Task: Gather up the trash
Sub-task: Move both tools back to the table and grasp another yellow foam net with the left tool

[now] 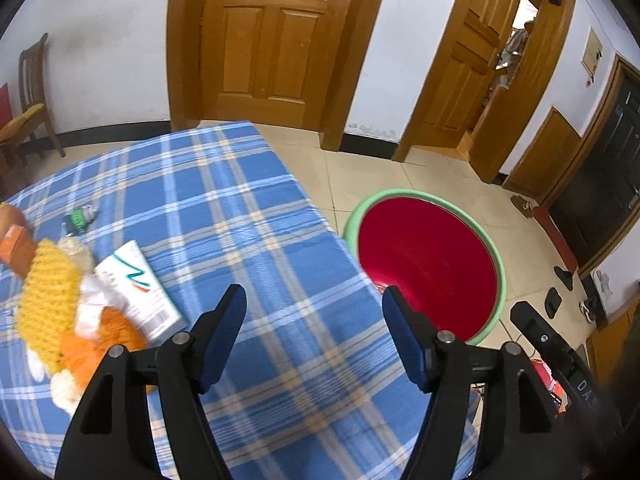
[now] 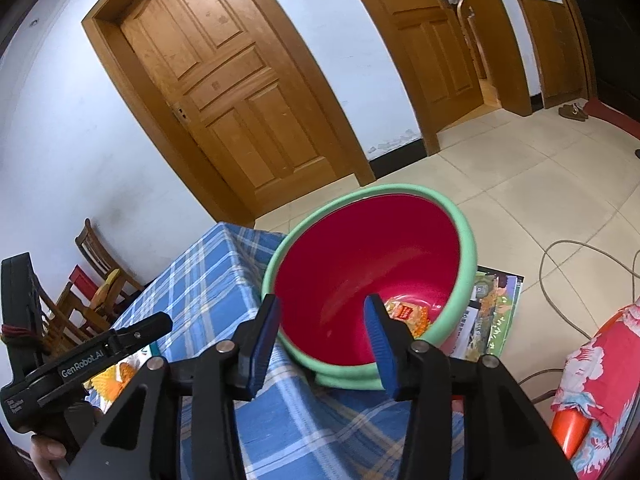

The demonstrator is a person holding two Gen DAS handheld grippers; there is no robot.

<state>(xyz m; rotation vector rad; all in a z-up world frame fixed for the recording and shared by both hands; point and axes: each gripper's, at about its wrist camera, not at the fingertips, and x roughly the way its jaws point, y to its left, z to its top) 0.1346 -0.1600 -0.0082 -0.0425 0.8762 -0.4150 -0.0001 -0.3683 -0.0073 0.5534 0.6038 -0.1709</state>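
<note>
My left gripper [image 1: 315, 294] hangs open over the blue plaid tablecloth [image 1: 224, 208], with nothing between its fingers. To its left on the table lie a white carton with a teal mark [image 1: 138, 288], a crumpled green wrapper [image 1: 80, 218], an orange box [image 1: 14, 246] and a yellow-and-orange plush toy [image 1: 56, 304]. A red basin with a green rim [image 1: 416, 194] stands on the floor beside the table's edge. My right gripper [image 2: 322, 306] stands open and empty above the near side of this basin [image 2: 468, 240]. An orange snack wrapper [image 2: 408, 314] lies at the basin's bottom.
A printed sheet [image 2: 496, 312] lies under the basin, and a cable [image 2: 560, 280] loops over the tiled floor. Flowered fabric on an orange object [image 2: 592, 380] sits at the right. Wooden chairs [image 2: 100, 264] stand behind the table. Wooden doors [image 1: 272, 40] line the white wall.
</note>
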